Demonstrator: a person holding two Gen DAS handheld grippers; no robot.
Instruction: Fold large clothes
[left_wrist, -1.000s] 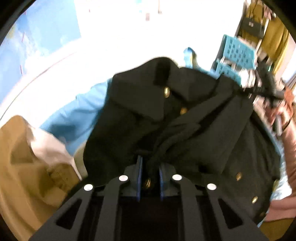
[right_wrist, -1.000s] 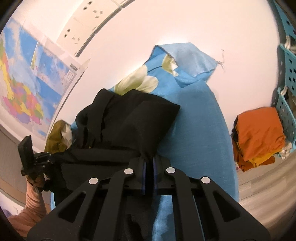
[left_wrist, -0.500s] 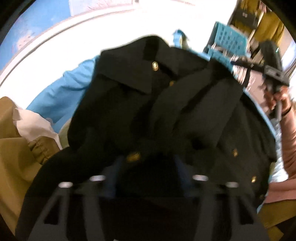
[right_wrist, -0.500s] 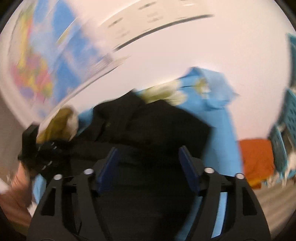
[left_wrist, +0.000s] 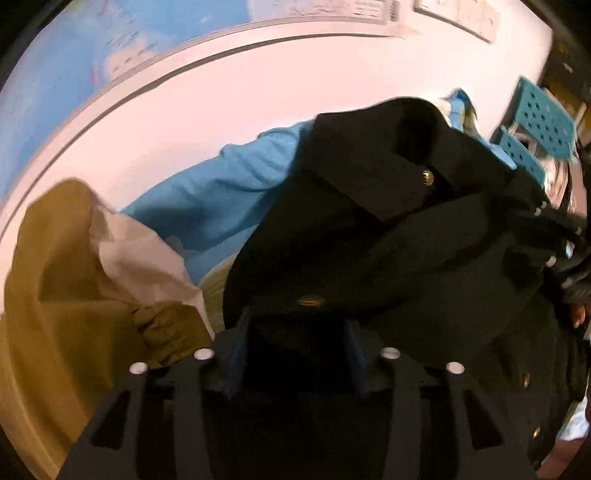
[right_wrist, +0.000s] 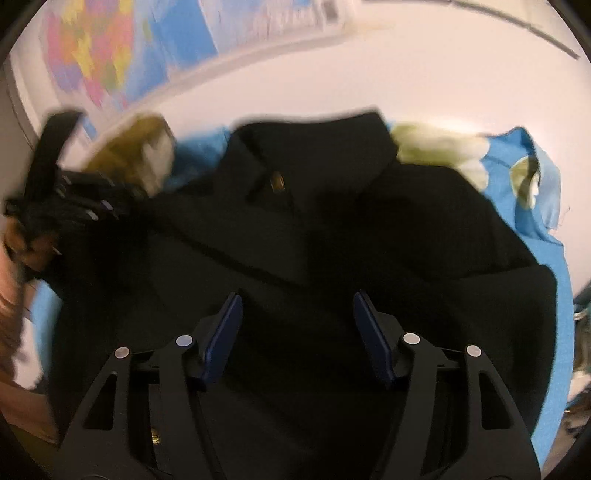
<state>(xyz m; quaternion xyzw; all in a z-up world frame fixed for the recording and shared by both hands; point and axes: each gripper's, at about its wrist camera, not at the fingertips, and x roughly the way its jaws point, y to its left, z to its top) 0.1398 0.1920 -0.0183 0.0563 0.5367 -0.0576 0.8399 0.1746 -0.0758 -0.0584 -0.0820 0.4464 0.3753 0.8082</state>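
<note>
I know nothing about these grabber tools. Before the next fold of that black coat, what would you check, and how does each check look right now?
1. Left gripper free of cloth: ok, jaws stand wide apart, nothing pinched.
2. Right gripper free of cloth: ok, jaws wide apart over the fabric.
3. Black coat resting on the blue floral sheet: ok.
4. Coat lying flat: not ok, folds bunch near the collar button.
5. Olive jacket clear of the coat: cannot tell, the edges meet behind the left fingers.
6. Whole hem in sight: cannot tell, the grippers hide the near edge.
</note>
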